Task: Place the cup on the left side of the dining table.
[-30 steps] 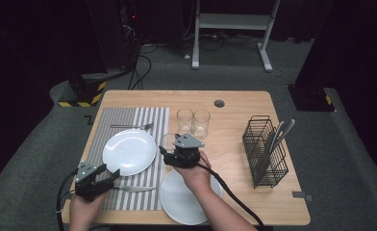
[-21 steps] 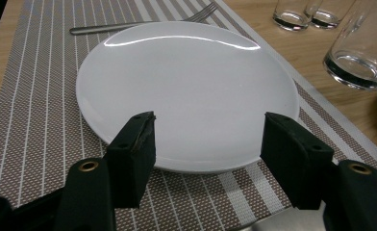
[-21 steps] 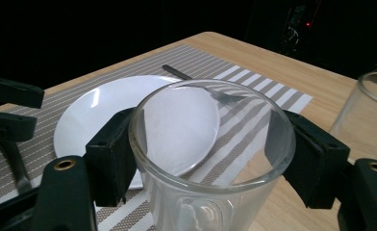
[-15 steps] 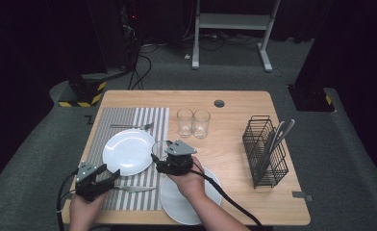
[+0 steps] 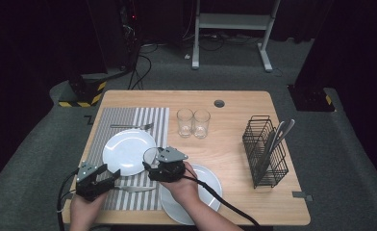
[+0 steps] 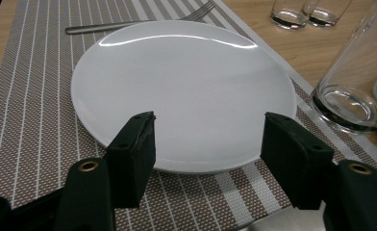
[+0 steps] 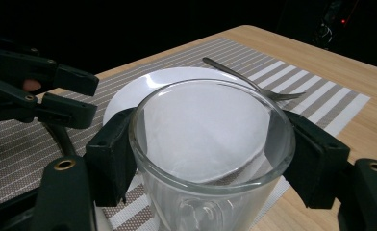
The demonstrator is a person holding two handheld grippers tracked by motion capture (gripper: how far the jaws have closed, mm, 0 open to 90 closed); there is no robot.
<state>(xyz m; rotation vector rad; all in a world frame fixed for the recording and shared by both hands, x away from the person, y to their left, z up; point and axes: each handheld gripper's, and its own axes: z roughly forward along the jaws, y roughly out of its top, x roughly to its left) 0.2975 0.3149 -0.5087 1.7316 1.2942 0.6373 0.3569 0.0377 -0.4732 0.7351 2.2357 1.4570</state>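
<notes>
holding a clear glass (image 7: 210, 159) between the fingers of the right gripper (image 5: 166, 166), pads pressed on the wall just below the rim, one at 9 o'clock and one at 3 o'clock of the mouth. in the high view the glass (image 5: 151, 156) sits at the mat's (image 5: 129, 120) right edge, at about 4 o'clock of the far plate (image 5: 127, 150); base looks down on the mat in the left gripper view, cannot confirm contact. judgement: glass is rigid, light, smooth, so slippery under the pads, and brittle; thin rim is the weak spot. better grip is lower on the straight wall, squeezing gently, kept upright. left gripper (image 5: 94, 179) idle near the desk's (image 5: 244, 103) front left, fingers spread with nothing between them, facing the plate. near plate (image 5: 210, 185) lies under the right hand.
</notes>
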